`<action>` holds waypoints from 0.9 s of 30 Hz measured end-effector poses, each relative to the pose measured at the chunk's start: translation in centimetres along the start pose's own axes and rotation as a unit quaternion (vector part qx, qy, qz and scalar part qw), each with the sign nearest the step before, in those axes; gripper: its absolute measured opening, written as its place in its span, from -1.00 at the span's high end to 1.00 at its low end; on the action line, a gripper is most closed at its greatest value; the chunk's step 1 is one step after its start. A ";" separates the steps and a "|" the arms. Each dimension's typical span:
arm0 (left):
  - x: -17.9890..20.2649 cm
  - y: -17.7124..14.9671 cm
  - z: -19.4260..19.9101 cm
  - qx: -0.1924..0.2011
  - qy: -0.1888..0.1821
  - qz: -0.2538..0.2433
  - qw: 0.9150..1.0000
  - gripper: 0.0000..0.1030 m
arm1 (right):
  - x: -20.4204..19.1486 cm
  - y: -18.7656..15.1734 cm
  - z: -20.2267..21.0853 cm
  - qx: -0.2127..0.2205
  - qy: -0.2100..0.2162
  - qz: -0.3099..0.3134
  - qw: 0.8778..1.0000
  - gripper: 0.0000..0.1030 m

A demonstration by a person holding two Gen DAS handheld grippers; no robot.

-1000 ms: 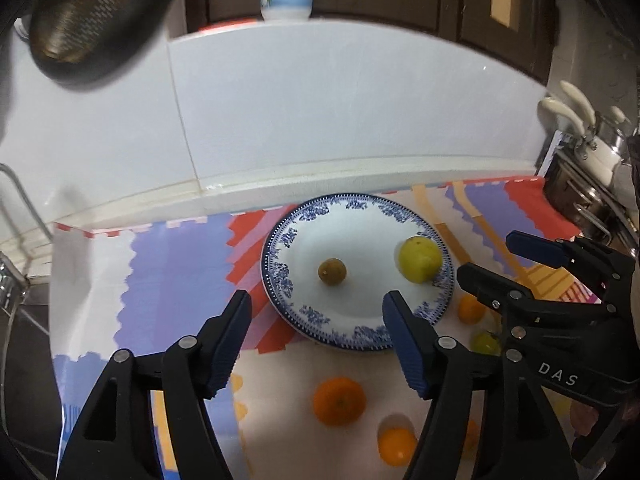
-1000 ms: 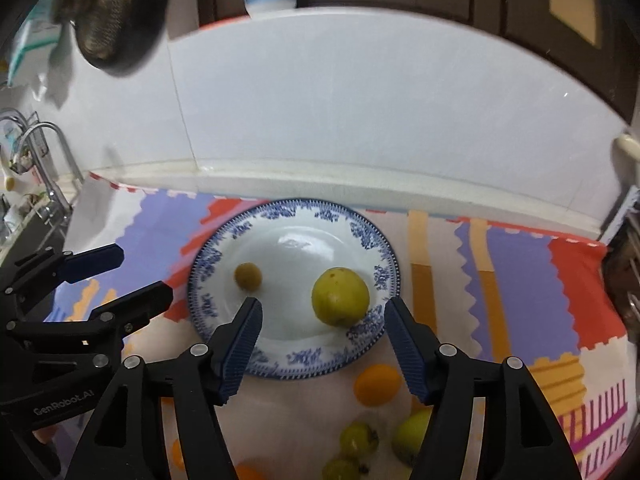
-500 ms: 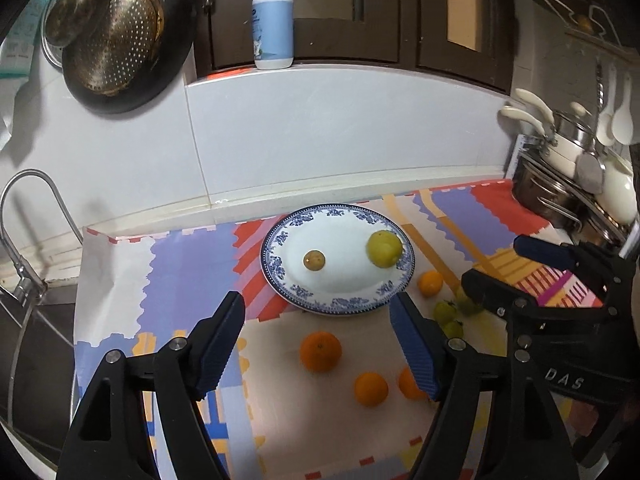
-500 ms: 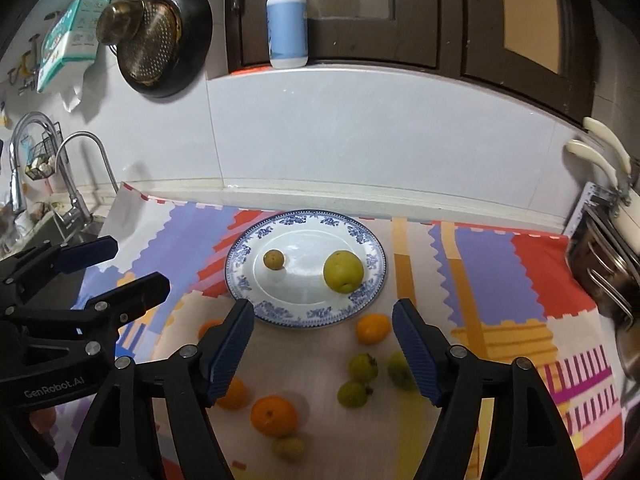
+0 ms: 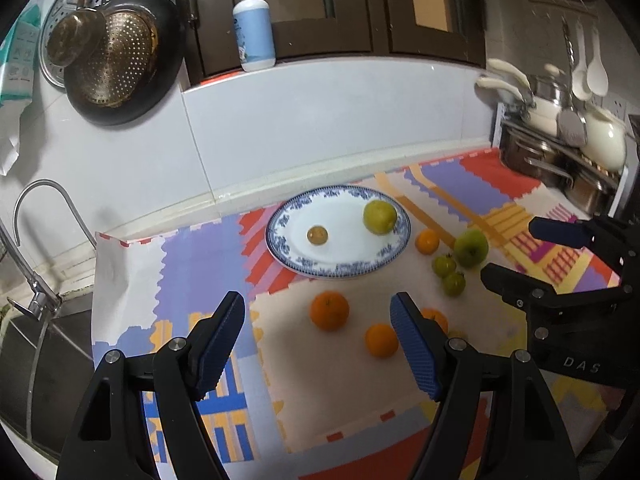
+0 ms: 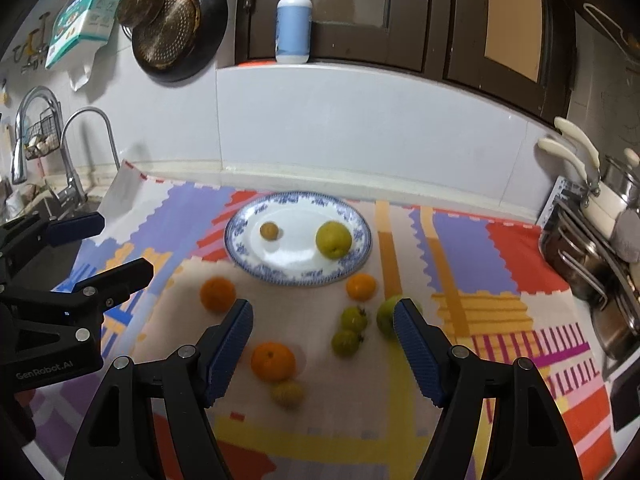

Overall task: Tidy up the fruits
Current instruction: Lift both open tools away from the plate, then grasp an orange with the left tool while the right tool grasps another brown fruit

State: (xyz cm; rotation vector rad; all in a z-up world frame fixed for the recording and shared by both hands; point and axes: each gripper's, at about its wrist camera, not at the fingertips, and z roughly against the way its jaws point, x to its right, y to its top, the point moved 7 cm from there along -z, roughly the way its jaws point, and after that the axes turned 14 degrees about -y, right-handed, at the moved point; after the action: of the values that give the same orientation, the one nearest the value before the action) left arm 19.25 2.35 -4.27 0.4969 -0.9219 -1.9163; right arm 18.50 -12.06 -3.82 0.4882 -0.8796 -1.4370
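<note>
A blue-and-white patterned plate point(image 5: 280, 246) point(image 6: 236, 248) sits near the back of a counter covered by a multicoloured mat point(image 5: 192, 272) point(image 6: 472, 248), holding two pieces of fruit: a yellow-green apple point(image 5: 379, 216) point(image 6: 333, 239) close to its right rim and a small brownish fruit point(image 5: 317, 235) point(image 6: 269, 231) near its centre, the two well apart. The rest of the fruit lies loose on the mat in front of and to the right of the plate. A small orange point(image 5: 427, 241) point(image 6: 361, 286) rests just beside the plate's right edge, with a green apple point(image 5: 471, 247) point(image 6: 386, 316) and two small green tomatoes point(image 5: 443, 265) point(image 6: 354, 319) near it. A larger orange point(image 5: 329, 310) point(image 6: 217, 294) lies in front of the plate, another orange point(image 5: 381, 340) point(image 6: 273, 361) nearer the cameras, and a small yellowish fruit point(image 6: 287, 394) just beside that one.

Both grippers hang above the mat, touching nothing. The left gripper point(image 5: 318, 346) point(image 6: 100, 246) has its blue-padded fingers spread wide and empty; the right gripper point(image 6: 323, 354) point(image 5: 532, 250) is likewise spread and empty, with the green apple partly hidden behind its right finger in its own view.

A soap dispenser bottle point(image 5: 253, 34) point(image 6: 294, 24) stands on the ledge above the white backsplash, a dark pan with a strainer point(image 5: 116, 64) point(image 6: 176, 32) hangs at left, a faucet point(image 5: 36, 240) point(image 6: 76, 152) curves over the sink, and pots point(image 5: 560, 152) point(image 6: 592, 240) crowd the right end.
</note>
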 end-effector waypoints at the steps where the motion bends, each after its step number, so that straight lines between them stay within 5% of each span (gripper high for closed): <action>1: 0.1 -0.3 0.0 -0.002 0.000 -0.002 1.000 -0.46 | -0.1 -0.5 0.0 -0.005 -0.001 0.001 1.000 -0.42; 22: 1.9 -5.7 -5.7 -0.064 -0.065 -0.094 0.991 -0.36 | -2.7 -7.0 -3.5 -0.086 0.009 0.033 0.996 -0.41; 27: 2.0 -6.4 -7.5 -0.080 -0.084 -0.094 0.989 -0.24 | -3.2 -7.9 -4.9 -0.111 0.024 0.030 0.993 -0.26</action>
State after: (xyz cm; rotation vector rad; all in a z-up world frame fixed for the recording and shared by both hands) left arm 19.57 -0.53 -13.91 0.3424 -0.8423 -2.2105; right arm 17.49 -10.90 -13.55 0.3241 -0.6807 -1.4432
